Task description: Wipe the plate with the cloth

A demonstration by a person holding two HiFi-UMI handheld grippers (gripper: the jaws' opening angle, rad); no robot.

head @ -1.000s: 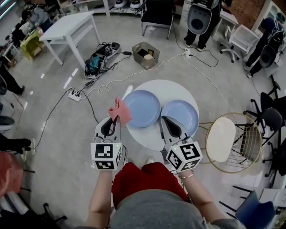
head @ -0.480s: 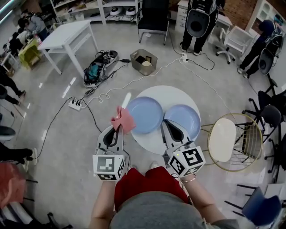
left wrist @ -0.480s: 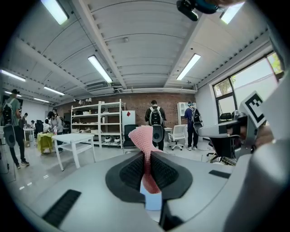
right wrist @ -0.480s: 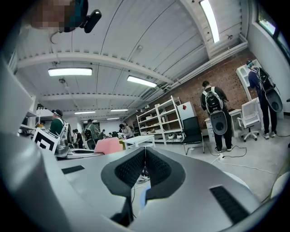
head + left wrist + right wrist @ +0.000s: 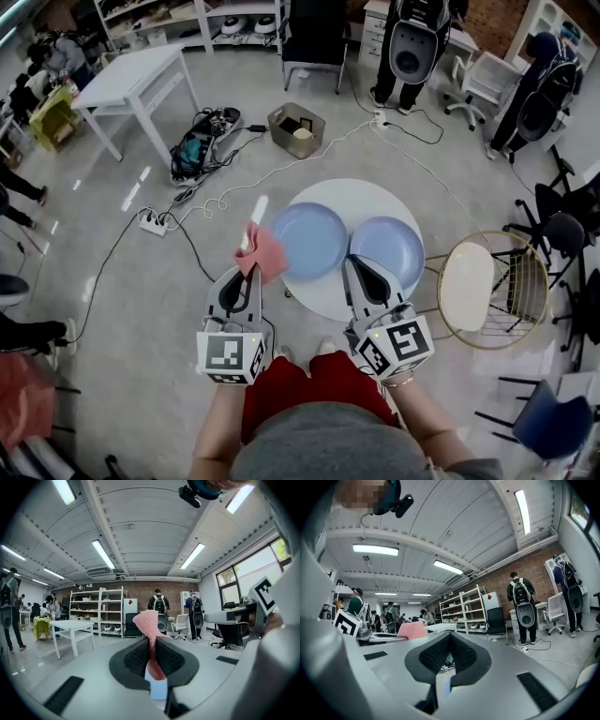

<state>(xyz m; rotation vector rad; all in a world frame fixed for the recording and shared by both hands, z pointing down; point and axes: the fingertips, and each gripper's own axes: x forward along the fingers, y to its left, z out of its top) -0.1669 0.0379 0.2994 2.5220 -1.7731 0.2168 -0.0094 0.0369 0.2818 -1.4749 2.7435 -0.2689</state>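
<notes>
- The pink cloth (image 5: 262,251) is pinched in the left gripper (image 5: 249,272). It stands up out of the jaws in a crumpled fold.
- In the head view the cloth sits at the left edge of the left plate (image 5: 309,239). Whether it touches the rim cannot be told.
- The left gripper view shows both jaw pads pressed against the cloth (image 5: 151,634), with its top flaring above them.
- The left plate is pale blue and lies flat on the round white table (image 5: 347,194). The right plate (image 5: 386,251), of the same colour, lies just beside it.
- The right gripper (image 5: 359,267) hangs over the near edge of the table, pointing toward the right plate.
- In its own view the right gripper (image 5: 449,660) has its jaws closed together with nothing between them.
- A wire chair (image 5: 478,291) with a pale seat stands just to the right of the table.
- On the floor beyond lie a power strip (image 5: 152,223) with trailing cables and an open box (image 5: 296,125). A white table (image 5: 131,80) stands farther off to the left.
</notes>
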